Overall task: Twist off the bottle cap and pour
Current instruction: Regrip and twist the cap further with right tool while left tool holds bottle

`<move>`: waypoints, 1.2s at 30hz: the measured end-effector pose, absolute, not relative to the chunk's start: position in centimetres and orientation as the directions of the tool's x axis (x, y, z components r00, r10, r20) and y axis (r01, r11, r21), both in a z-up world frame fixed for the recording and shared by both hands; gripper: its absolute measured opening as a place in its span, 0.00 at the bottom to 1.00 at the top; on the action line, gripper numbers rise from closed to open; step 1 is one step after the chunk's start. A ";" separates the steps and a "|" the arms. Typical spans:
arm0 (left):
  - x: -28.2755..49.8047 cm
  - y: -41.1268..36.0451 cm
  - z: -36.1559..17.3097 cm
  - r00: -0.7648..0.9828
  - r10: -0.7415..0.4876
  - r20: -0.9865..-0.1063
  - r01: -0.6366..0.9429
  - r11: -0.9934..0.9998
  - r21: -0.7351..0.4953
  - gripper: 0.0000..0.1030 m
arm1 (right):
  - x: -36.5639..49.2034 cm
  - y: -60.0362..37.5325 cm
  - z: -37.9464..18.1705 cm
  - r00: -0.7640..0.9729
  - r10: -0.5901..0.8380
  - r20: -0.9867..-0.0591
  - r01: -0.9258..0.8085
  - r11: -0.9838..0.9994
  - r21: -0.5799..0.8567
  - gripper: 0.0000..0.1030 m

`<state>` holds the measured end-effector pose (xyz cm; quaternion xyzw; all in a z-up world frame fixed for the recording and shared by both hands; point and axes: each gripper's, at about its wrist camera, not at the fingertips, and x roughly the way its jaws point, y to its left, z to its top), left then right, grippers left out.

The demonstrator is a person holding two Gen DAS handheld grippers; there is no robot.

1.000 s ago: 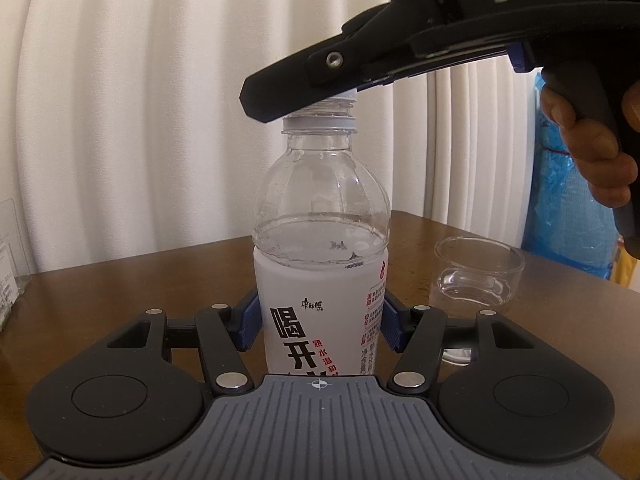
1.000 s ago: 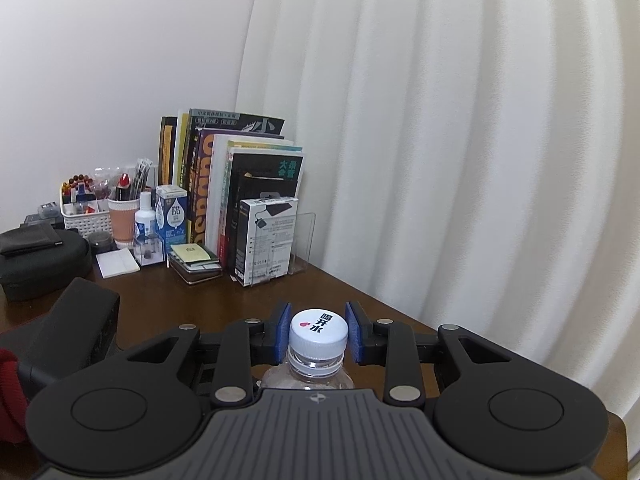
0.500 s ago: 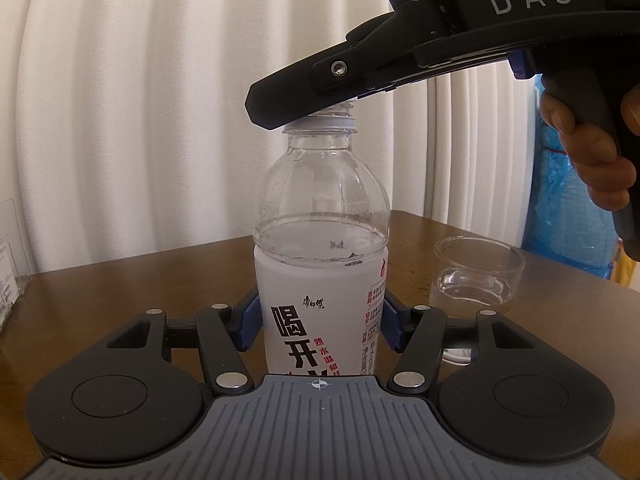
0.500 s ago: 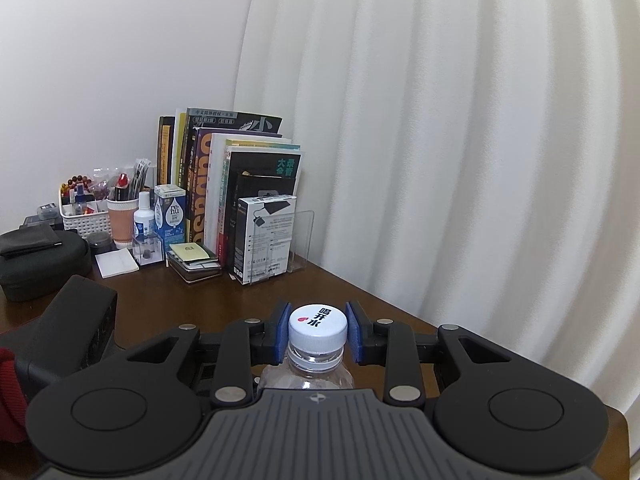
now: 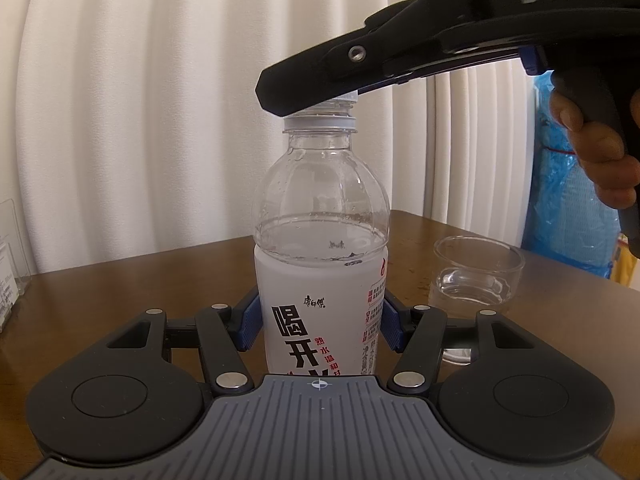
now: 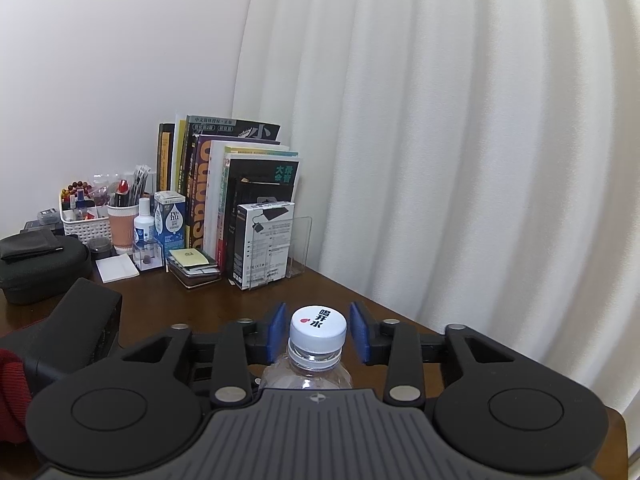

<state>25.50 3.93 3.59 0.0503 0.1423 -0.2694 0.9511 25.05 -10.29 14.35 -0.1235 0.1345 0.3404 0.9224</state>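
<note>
A clear water bottle with a white label stands upright on the brown table, partly filled. My left gripper is shut on the bottle's labelled body. The white cap sits on the neck, and the bottle's top shows below it. My right gripper is open around the cap, blue pads a little apart from it on both sides. In the left wrist view the right gripper covers the cap from above. A clear cup with some water stands to the bottle's right.
Books in a clear stand, a white box, small bottles and a pen basket stand at the far left by the wall. A black case lies at the left. White curtains hang behind. A blue bag is at the right.
My right gripper has opened slightly around the cap, so gaps now show beside it. The bottle and my left gripper have not moved.
</note>
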 end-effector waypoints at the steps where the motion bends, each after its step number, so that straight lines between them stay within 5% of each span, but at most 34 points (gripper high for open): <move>1: 25.5 3.9 3.6 0.814 -0.498 -0.298 0.527 0.850 0.019 0.57 | 25.0 -10.3 14.4 0.732 0.595 -0.332 -0.661 0.737 -0.139 0.39; 36: 25.5 3.8 3.4 0.811 -0.502 -0.300 0.531 0.848 0.016 0.57 | 22.1 -10.8 14.6 0.747 0.583 -0.319 -0.651 0.739 -0.174 0.44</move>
